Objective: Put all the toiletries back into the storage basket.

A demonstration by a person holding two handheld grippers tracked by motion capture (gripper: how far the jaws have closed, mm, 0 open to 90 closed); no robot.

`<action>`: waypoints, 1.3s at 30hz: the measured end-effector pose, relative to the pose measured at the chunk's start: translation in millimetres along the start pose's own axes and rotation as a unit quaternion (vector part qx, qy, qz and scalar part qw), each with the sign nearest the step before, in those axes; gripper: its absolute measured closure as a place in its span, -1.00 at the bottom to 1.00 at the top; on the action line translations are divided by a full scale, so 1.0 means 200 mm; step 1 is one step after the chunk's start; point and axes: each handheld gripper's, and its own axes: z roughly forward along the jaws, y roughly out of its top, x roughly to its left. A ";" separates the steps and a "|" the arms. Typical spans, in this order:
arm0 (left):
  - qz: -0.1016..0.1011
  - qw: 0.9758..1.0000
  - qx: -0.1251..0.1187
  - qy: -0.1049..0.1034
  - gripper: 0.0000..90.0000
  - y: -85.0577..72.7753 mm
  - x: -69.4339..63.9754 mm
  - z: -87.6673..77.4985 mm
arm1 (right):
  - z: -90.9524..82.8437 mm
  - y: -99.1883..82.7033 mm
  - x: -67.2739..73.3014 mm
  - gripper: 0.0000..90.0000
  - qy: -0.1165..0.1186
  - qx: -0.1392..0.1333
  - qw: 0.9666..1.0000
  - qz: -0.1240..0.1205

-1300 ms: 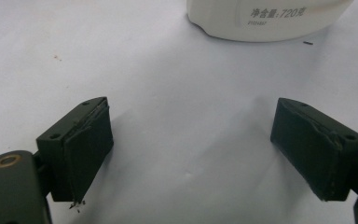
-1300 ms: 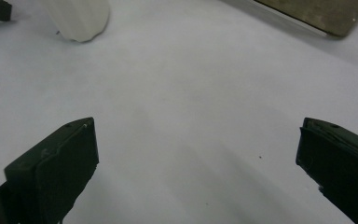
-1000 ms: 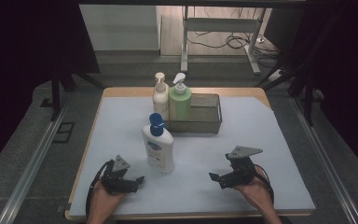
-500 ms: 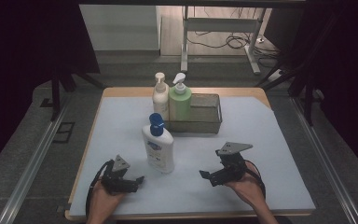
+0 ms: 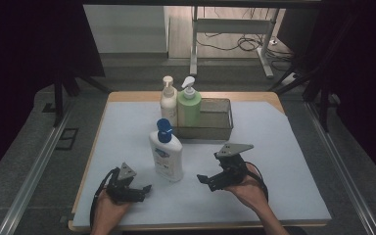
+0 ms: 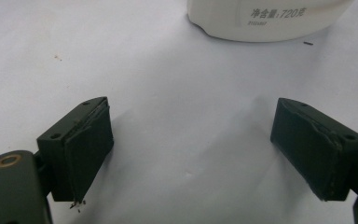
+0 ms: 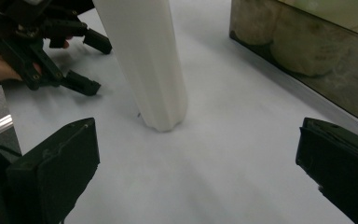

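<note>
White matting carries 1 upright lotion bottle [image 5: 166,157]; the right gripper [image 5: 211,180], jaws wide and empty, nears it. A glancing jaw could topple it.

The desk [image 5: 127,98] is covered almost wholly by a pale sheet [image 5: 284,147], with a strip of wooden edge left bare along the far side. A white bottle with a blue cap [image 5: 166,154] is stood upright on the sheet near the middle. Behind it, a rectangular metal basket [image 5: 215,129] is set on the sheet, toward the far edge.
</note>
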 end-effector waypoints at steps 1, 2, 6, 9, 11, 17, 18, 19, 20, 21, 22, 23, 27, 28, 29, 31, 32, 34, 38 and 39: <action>-0.002 1.000 -0.001 0.000 -0.72 0.00 0.00 0.00 | 0.01 0.01 0.01 -1.00 0.001 -0.002 1.000 0.002; 0.000 1.000 0.001 0.000 -0.72 0.00 0.00 0.00 | 0.02 0.02 0.01 -1.00 0.001 -0.003 1.000 0.004; -0.001 1.000 0.000 0.000 -0.72 0.00 0.00 0.00 | 0.04 0.05 0.03 -1.00 -0.001 -0.009 1.000 -0.004; -0.001 1.000 0.001 -0.001 -0.72 0.00 0.00 0.00 | 0.05 0.07 0.04 -1.00 -0.008 -0.002 1.000 -0.011; -0.001 1.000 0.001 0.000 -0.72 0.00 0.00 0.00 | 0.07 0.10 0.05 -0.93 -0.001 -0.004 1.000 -0.001; -0.001 1.000 0.001 0.000 -0.72 0.00 0.00 0.00 | 0.09 0.14 0.08 -0.90 -0.003 -0.006 1.000 -0.013; -0.001 1.000 0.001 0.000 -0.72 0.00 0.00 0.00 | 0.10 0.15 0.08 -0.90 -0.003 -0.008 1.000 -0.015; -0.001 1.000 0.001 0.000 -0.72 0.00 0.00 0.00 | 0.10 0.16 0.08 -0.90 -0.004 -0.009 1.000 -0.016; -0.001 1.000 0.001 -0.001 -0.72 0.00 0.00 0.00 | 0.11 0.16 0.09 -0.90 -0.004 -0.009 1.000 -0.018; -0.001 1.000 0.001 -0.001 -0.72 0.00 0.00 0.00 | 0.12 0.18 0.10 -0.90 0.000 -0.012 1.000 -0.021; -0.001 1.000 0.001 -0.001 -0.72 0.00 0.00 0.00 | 0.12 0.18 0.10 -0.90 0.000 -0.012 1.000 -0.021; -0.001 1.000 0.001 -0.001 -0.72 0.00 0.00 0.00 | 0.13 0.19 0.10 -0.90 0.000 -0.012 1.000 -0.023; -0.001 1.000 0.001 -0.001 -0.72 0.00 0.00 0.00 | 0.17 0.22 0.11 -0.89 -0.001 -0.012 0.999 -0.030; -0.001 1.000 0.001 0.000 -0.72 0.00 0.00 0.00 | 0.18 0.22 0.12 -0.89 -0.001 -0.012 0.999 -0.031; -0.001 1.000 0.001 0.000 -0.72 0.00 0.00 0.00 | 0.19 0.24 0.12 -0.86 0.000 -0.012 0.999 -0.033; -0.001 1.000 0.001 0.000 -0.72 0.00 0.00 0.00 | 0.21 0.25 0.13 -0.84 0.006 -0.011 0.999 -0.032; -0.001 1.000 0.001 0.000 -0.72 0.00 0.00 0.00 | 0.21 0.25 0.13 -0.84 0.006 -0.011 0.999 -0.032; -0.001 1.000 0.000 -0.001 -0.72 0.00 0.00 0.00 | 0.22 0.27 0.14 -0.84 0.007 -0.011 0.999 -0.036; -0.001 1.000 0.001 0.000 -0.72 0.00 0.00 0.00 | 0.26 0.30 0.17 -0.78 0.007 -0.011 0.999 -0.048; -0.001 1.000 0.001 0.000 -0.72 0.00 0.00 0.00 | 0.26 0.31 0.17 -0.76 0.006 -0.010 0.999 -0.052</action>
